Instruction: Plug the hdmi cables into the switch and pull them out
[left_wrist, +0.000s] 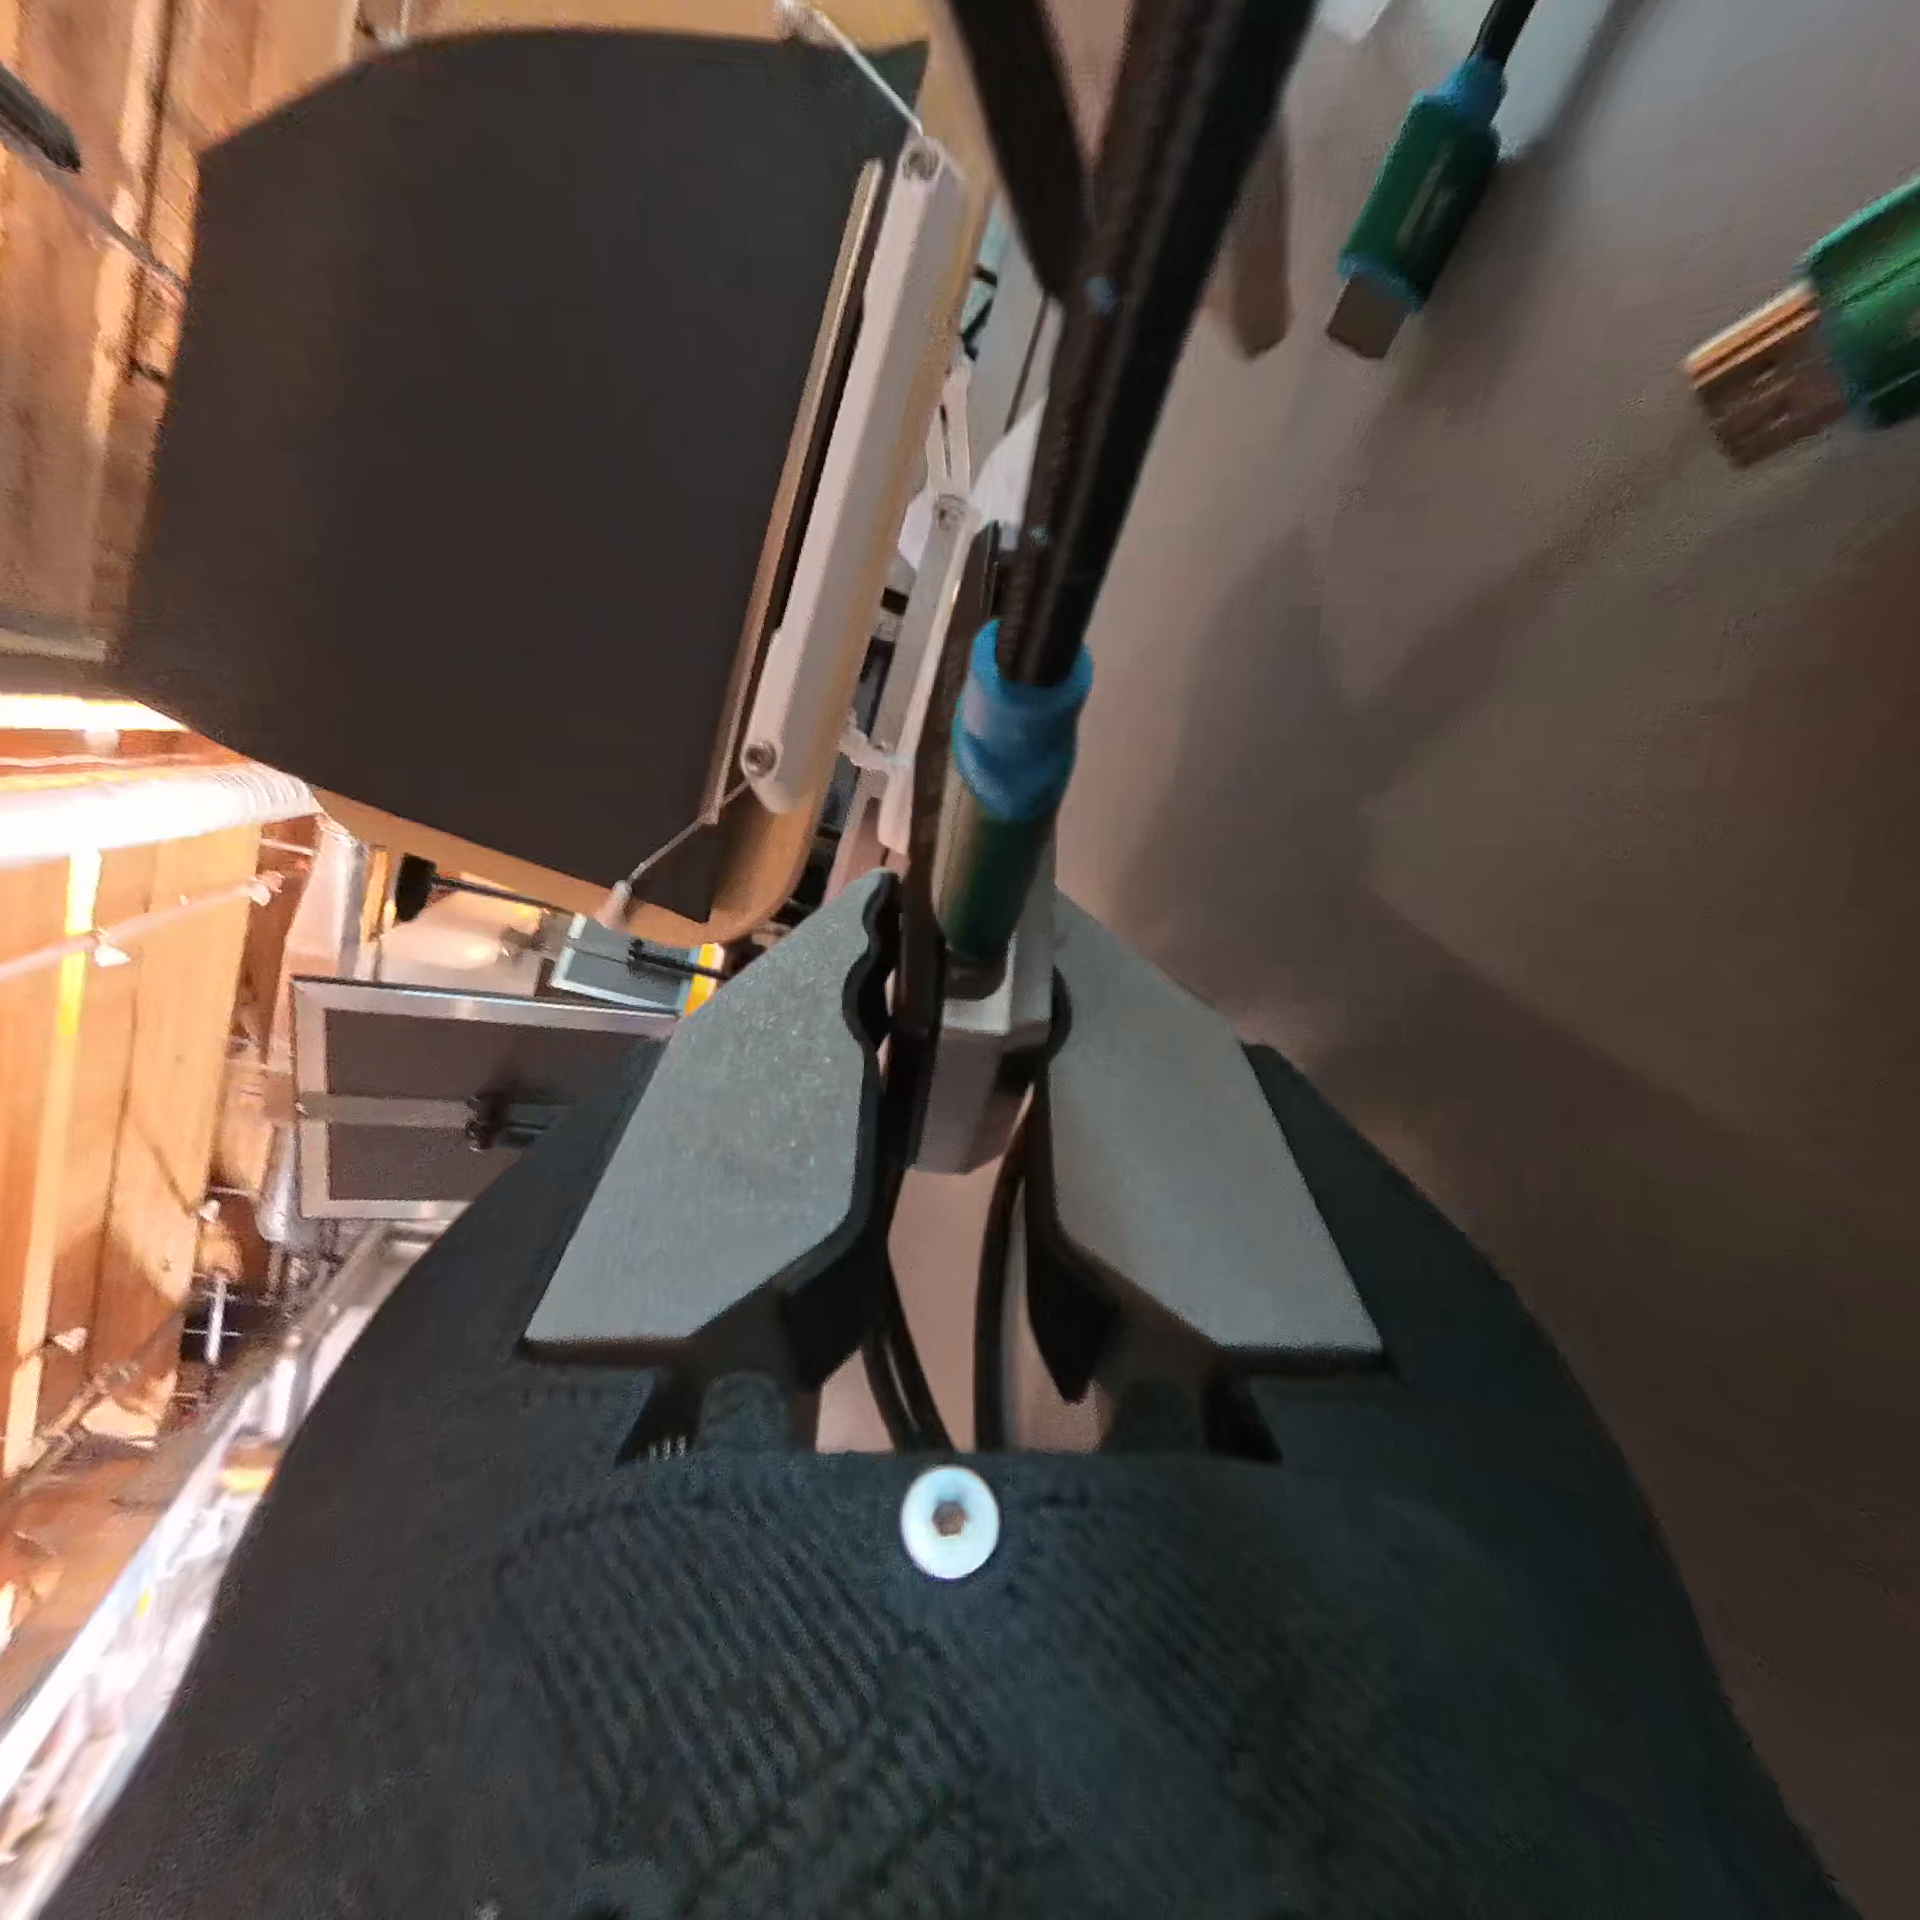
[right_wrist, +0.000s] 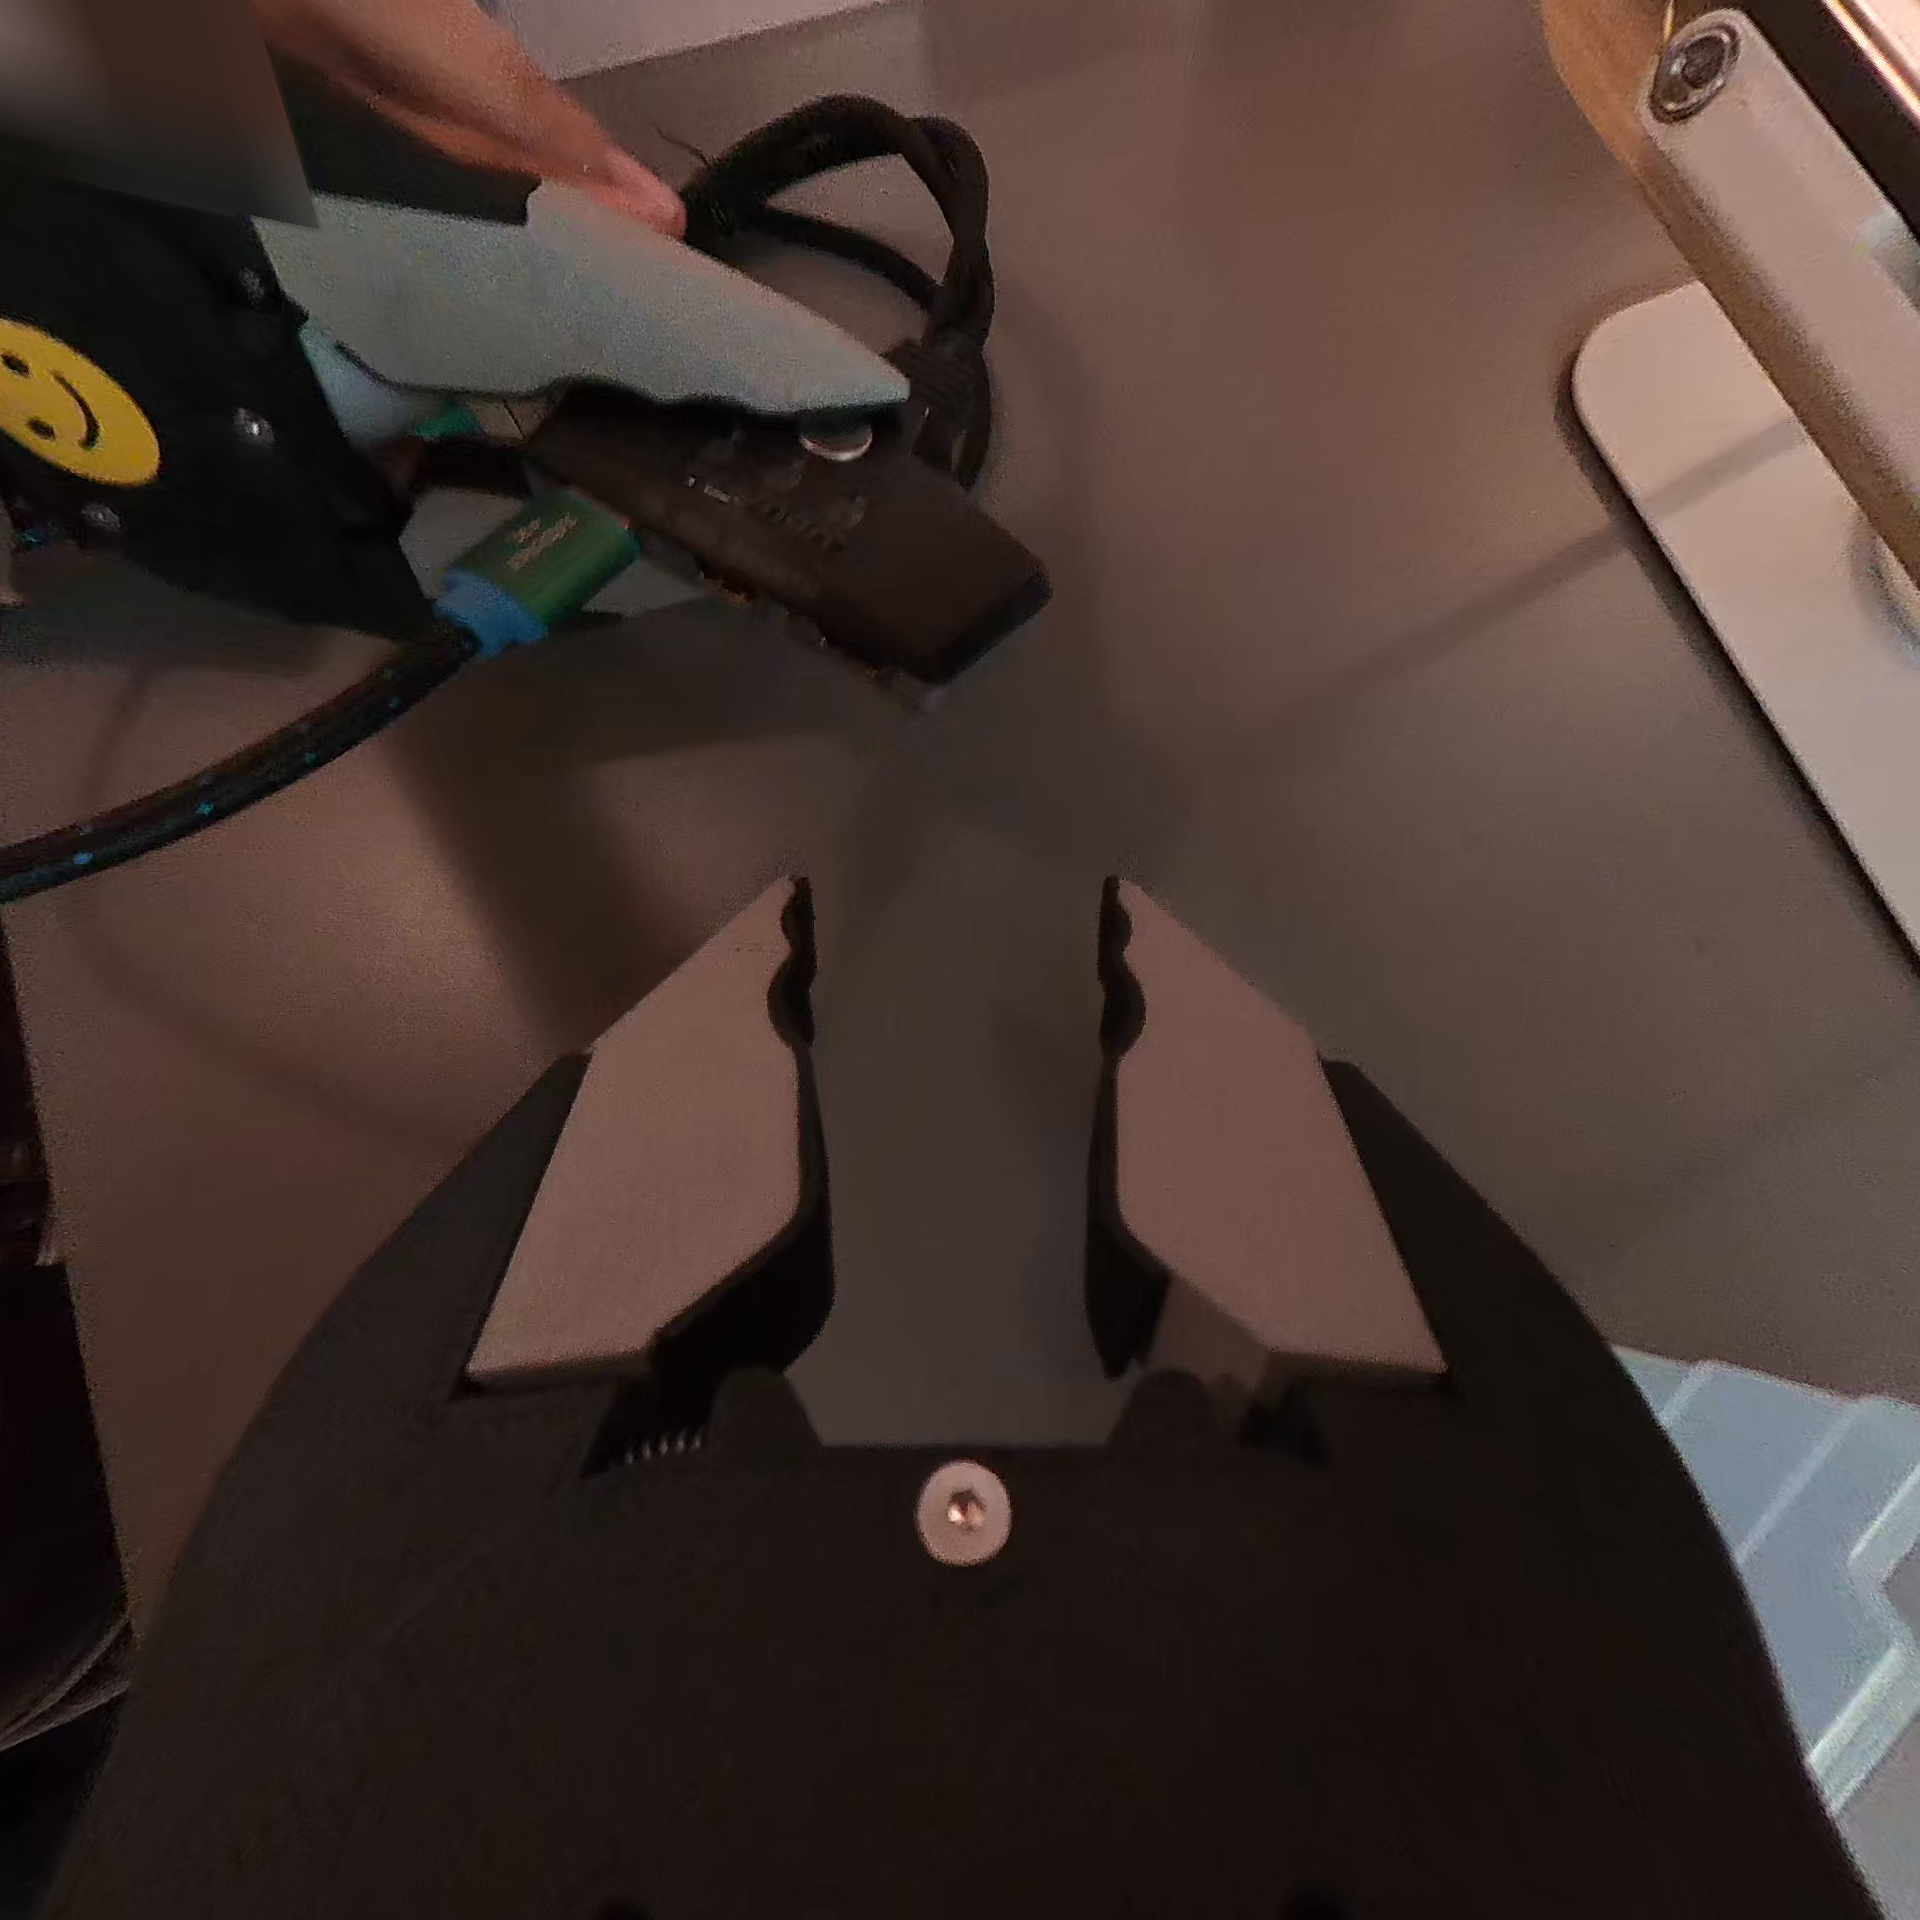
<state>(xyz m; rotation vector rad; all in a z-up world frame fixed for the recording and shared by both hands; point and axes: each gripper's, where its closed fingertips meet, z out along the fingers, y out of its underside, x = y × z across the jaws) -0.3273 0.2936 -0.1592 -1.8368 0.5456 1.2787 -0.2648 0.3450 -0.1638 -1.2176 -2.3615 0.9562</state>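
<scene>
With the left gripper (left_wrist: 971, 987) clamped on the HDMI switch (right_wrist: 831, 540) at upper left and the right gripper (right_wrist: 956, 935) apart and empty, the plugged green-shelled HDMI connector (right_wrist: 545, 556) could drag the switch askew when pulled.

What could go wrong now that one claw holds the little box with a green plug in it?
1. The left gripper seems to pinch the switch toward one end, so a tug on the green plug could twist the switch loose.
2. That plug sits close beside the left gripper's body, so the open right gripper may bump it when reaching in.
3. A loose plug lies nearby on the table; its cable could snag.
</scene>
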